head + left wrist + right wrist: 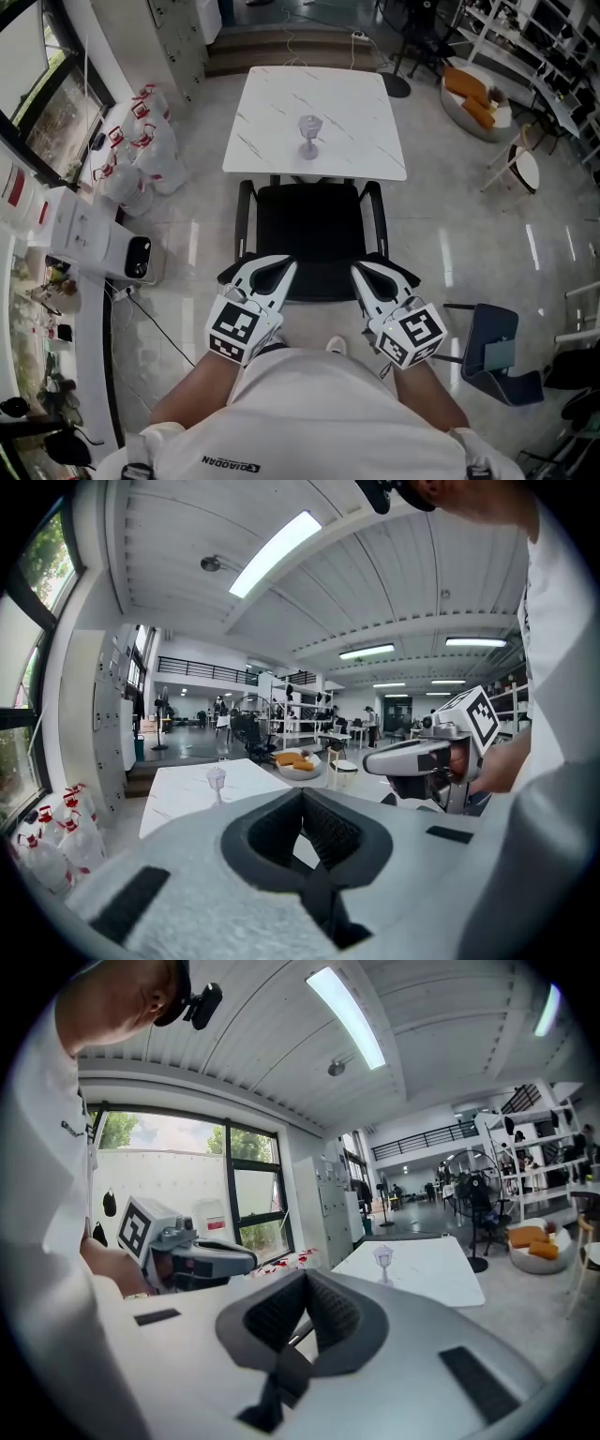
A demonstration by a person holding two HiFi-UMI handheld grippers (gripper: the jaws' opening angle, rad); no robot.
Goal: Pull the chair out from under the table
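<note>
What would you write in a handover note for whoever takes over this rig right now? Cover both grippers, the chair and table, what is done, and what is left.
Left gripper: jaws shut, empty, by the left end of the chair's back.
Right gripper: jaws shut, empty, by the right end.
Chair: facing the white table, seat mostly showing, its front at the table's near edge.
Done: chair looks largely out.
Left: probably a further pull back; neither gripper holds it.
</note>
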